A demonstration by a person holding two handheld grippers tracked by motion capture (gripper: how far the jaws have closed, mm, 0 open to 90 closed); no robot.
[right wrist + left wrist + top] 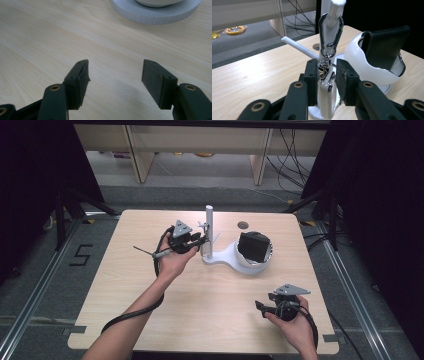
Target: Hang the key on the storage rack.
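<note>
A white stand [209,232] rises at the back middle of the table, with a thin side peg [299,47]. A silver carabiner [330,32] hangs from the post [335,10], and a metal key piece [327,95] dangles below it. My left gripper [202,240] [327,75] has its jaws on either side of that key piece, close to it but not pressing on it. The stand's white bowl [250,266] [362,65] holds a black wallet [253,246] [384,47] upright. My right gripper [260,306] [115,72] stands open and holds nothing, low over the table at the front right.
The stand's round white base [155,15] lies just beyond the right gripper's jaws. A small round hole [243,225] sits in the tabletop [150,310] behind the bowl. Dark frames and cables flank the table on both sides.
</note>
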